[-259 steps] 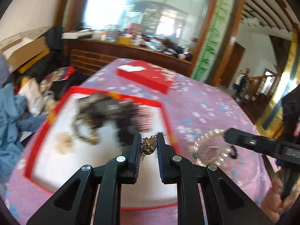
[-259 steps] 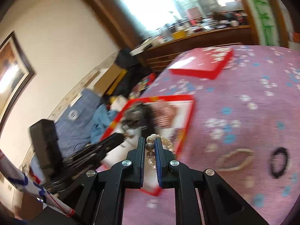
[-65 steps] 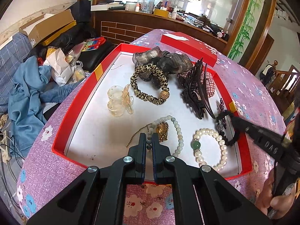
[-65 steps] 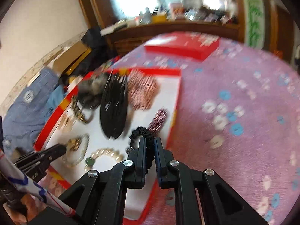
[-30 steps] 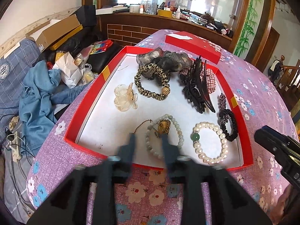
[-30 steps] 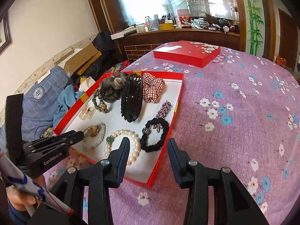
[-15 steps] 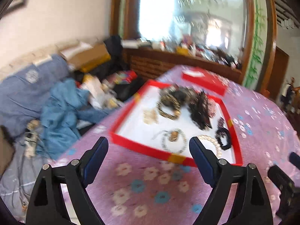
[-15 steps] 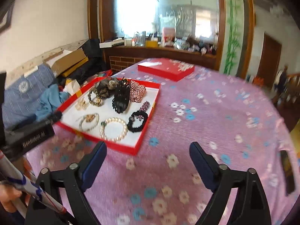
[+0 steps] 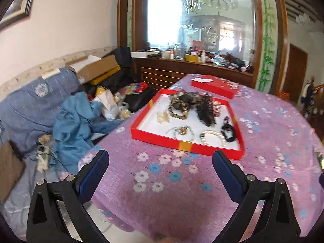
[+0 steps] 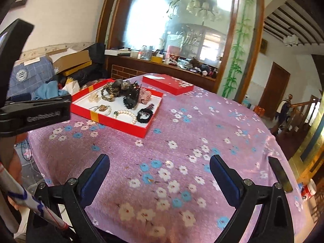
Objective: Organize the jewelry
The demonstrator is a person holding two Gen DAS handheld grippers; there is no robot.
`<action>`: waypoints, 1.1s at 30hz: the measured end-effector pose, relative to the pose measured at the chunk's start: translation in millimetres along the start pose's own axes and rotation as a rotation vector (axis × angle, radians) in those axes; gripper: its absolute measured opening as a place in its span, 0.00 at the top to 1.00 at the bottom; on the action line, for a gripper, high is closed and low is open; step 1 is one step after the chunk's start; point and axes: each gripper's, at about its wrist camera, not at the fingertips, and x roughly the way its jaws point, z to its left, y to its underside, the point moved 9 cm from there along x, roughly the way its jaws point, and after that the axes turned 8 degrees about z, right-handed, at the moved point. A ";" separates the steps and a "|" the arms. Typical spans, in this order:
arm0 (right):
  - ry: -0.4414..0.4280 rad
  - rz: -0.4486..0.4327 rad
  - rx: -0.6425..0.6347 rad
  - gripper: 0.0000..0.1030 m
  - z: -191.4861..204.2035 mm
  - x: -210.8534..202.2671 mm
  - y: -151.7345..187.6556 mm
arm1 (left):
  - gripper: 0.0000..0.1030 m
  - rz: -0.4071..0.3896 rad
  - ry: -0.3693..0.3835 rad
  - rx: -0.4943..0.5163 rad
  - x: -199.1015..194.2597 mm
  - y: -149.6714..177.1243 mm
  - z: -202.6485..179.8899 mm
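A red tray (image 9: pixel 182 146) with a white floor sits on the purple flowered tablecloth; it also shows in the right wrist view (image 10: pixel 119 122). In it lie a pearl bracelet (image 9: pixel 215 135), a black scrunchie (image 9: pixel 228 132), a bead bracelet with a gold pendant (image 9: pixel 183 131), a black claw clip (image 9: pixel 206 109), a leopard scrunchie (image 9: pixel 178 109) and a clear clip (image 9: pixel 163 117). My left gripper (image 9: pixel 161 166) is wide open and empty, held back near the table's front edge. My right gripper (image 10: pixel 160 167) is wide open and empty over the cloth, right of the tray.
The red box lid (image 9: pixel 214 86) lies beyond the tray. A blue sofa with clothes, bags and boxes (image 9: pixel 66 109) stands left of the table. A wooden sideboard with a big mirror (image 9: pixel 194 66) is behind. The left gripper's body (image 10: pixel 34 113) shows in the right wrist view.
Both grippers have let go of the jewelry into the tray, opened wide and pulled back from it. All pieces now lie in the tray.
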 end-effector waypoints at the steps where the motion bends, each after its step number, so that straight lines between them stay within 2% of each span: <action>1: 0.004 -0.005 0.006 0.02 -1.8 -3.4 1.4 | 0.02 -0.006 -0.004 0.000 -3.6 1.4 2.1; 4: 0.014 -0.012 0.032 0.02 -8.1 -8.1 1.2 | 0.02 -0.046 -0.099 0.018 -15.0 5.2 8.3; 6: 0.027 -0.018 0.042 0.02 -11.0 -10.9 -0.7 | 0.02 -0.061 -0.123 0.029 -21.5 8.1 10.6; 11: 0.035 -0.034 0.026 0.01 -6.1 -14.6 -2.6 | 0.02 -0.029 -0.223 0.049 -26.5 18.8 20.3; 15: 0.058 -0.038 -0.012 0.01 2.2 -16.7 -2.2 | 0.02 -0.074 -0.278 0.047 -38.6 19.9 26.6; 33: 0.068 -0.032 -0.056 0.01 14.0 -15.1 0.8 | 0.02 -0.045 -0.288 0.033 -33.6 32.2 38.8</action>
